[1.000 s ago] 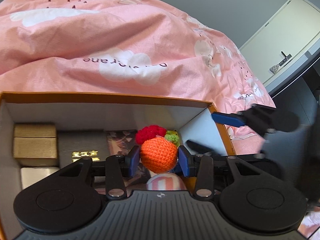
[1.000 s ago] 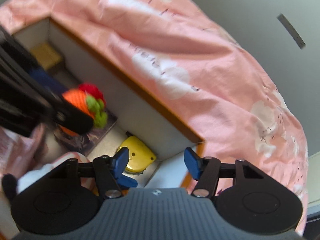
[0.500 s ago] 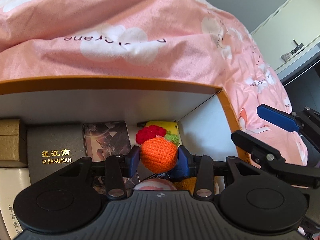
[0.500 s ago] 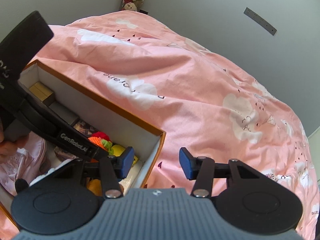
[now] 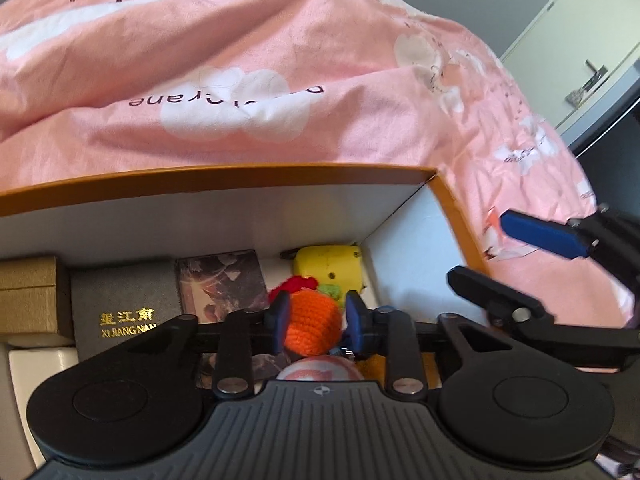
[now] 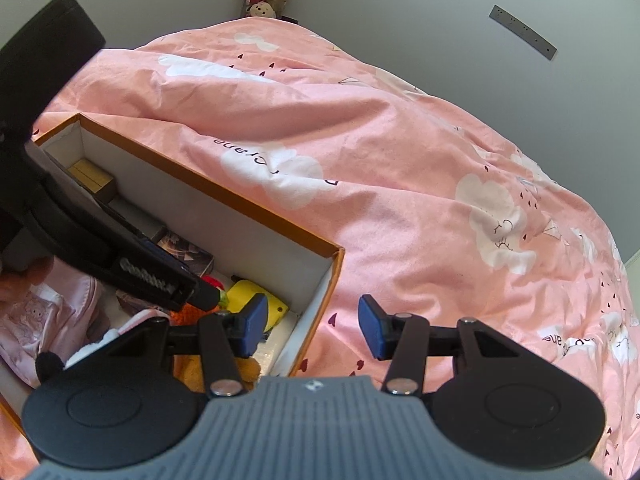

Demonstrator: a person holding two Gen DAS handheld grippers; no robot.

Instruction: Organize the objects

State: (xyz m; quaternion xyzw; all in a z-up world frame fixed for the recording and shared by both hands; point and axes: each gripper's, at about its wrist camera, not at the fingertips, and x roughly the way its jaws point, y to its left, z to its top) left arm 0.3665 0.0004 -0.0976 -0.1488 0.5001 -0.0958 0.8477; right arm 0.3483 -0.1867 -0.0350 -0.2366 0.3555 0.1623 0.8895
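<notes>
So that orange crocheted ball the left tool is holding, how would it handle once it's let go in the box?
The round orange crocheted ball looks like soft yarn, so it probably gives under the left tool rather than slipping. Being round, it may roll a little when released, though the yellow plastic case and the orange-rimmed cardboard box wall should stop it. It looks light and unlikely to break.

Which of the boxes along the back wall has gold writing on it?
The dark grey box, between the plain gold box and the picture-covered box.

Dark box (image 5: 124,312) at 9 o'clock reads "XI JIANG NAN" w/ gold Chinese characters. Left gripper's arm (image 6: 148,278) lettering is too blurred to read.
</notes>
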